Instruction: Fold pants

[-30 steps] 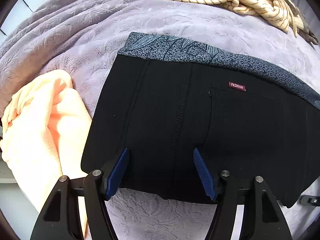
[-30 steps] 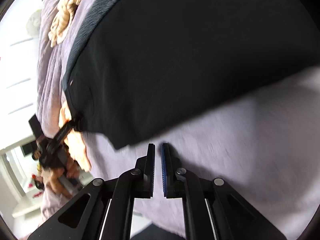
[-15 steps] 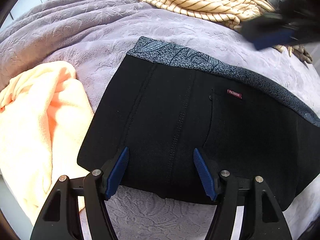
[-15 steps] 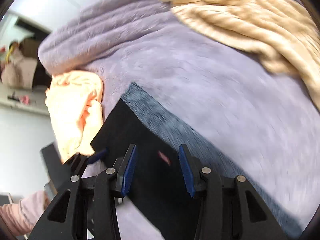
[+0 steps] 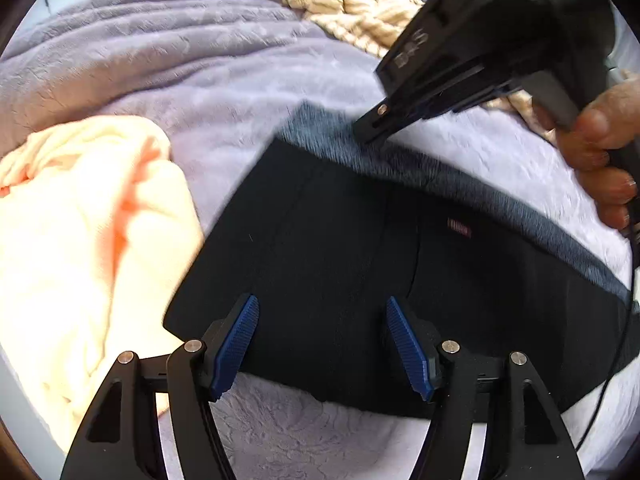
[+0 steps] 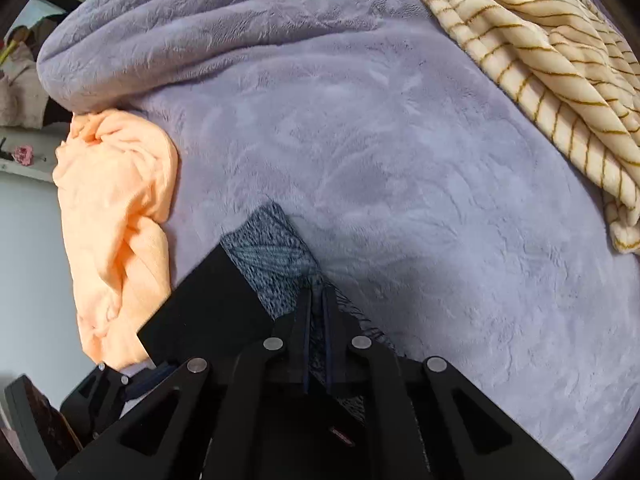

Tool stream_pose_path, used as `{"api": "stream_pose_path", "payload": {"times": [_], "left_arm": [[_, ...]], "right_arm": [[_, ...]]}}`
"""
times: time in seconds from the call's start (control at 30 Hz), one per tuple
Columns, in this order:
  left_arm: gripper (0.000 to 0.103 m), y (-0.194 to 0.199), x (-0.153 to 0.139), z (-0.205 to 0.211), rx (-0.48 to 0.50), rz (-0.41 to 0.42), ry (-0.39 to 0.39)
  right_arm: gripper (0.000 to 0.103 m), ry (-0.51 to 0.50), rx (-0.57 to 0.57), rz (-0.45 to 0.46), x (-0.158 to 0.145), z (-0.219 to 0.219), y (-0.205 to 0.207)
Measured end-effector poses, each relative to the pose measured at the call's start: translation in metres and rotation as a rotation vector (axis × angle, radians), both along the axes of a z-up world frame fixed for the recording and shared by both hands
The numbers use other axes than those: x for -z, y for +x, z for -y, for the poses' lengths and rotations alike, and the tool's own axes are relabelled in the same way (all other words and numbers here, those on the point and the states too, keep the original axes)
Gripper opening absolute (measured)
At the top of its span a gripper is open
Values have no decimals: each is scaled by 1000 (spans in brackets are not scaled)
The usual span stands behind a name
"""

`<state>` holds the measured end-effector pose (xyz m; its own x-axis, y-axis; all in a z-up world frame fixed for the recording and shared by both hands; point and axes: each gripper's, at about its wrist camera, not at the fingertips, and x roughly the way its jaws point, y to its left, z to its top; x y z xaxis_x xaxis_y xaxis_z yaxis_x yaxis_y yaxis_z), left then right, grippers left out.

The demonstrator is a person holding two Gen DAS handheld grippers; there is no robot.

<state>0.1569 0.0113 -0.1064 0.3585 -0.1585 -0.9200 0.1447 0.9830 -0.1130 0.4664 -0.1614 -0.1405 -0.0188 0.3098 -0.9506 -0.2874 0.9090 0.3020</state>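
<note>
While your right tool (image 6: 316,300) has just been closing and now pinches the grey patterned waistband (image 6: 272,256) between its pads, treat that grip as the anchor of the fold. The black pants (image 5: 360,264) lie flat on the lavender bed blanket (image 6: 400,140), already doubled into a broad panel, with the waistband along the far edge and a small red label (image 5: 459,233) just below it. Your left tool (image 5: 322,340) hangs open above the near edge of the panel, gripping nothing. To do this step well, I would bring it down onto the near hem, or use it to hold the cloth flat, before you draw the waistband over. Lift only as high as you need, so the lower layer does not drag and wrinkle on the plush cover.

An orange garment (image 5: 80,240) lies bunched just beside the pants on the left, near enough to be caught if the fold swings that way. A cream striped cloth (image 6: 540,60) sits well apart at the far right, clear of the fold. A thin cable (image 5: 628,292) trails from your right hand (image 5: 600,156) across the right end of the pants; keep it off the cloth.
</note>
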Motion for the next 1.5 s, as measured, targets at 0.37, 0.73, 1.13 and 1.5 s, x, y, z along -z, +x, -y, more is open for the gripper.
{"api": "stream_pose_path", "payload": {"times": [0.37, 0.73, 1.13, 1.5], "left_arm": [[83, 14, 19, -11, 29, -48, 100], [83, -73, -13, 9, 42, -173, 104], [103, -138, -60, 163, 259, -141, 133], [103, -205, -101, 257, 281, -123, 223]], "right_arm": [[51, 57, 154, 15, -36, 68, -85], [72, 144, 564, -115, -37, 191, -246], [79, 251, 859, -33, -62, 323, -368], [80, 315, 982, -48, -49, 430, -444]]}}
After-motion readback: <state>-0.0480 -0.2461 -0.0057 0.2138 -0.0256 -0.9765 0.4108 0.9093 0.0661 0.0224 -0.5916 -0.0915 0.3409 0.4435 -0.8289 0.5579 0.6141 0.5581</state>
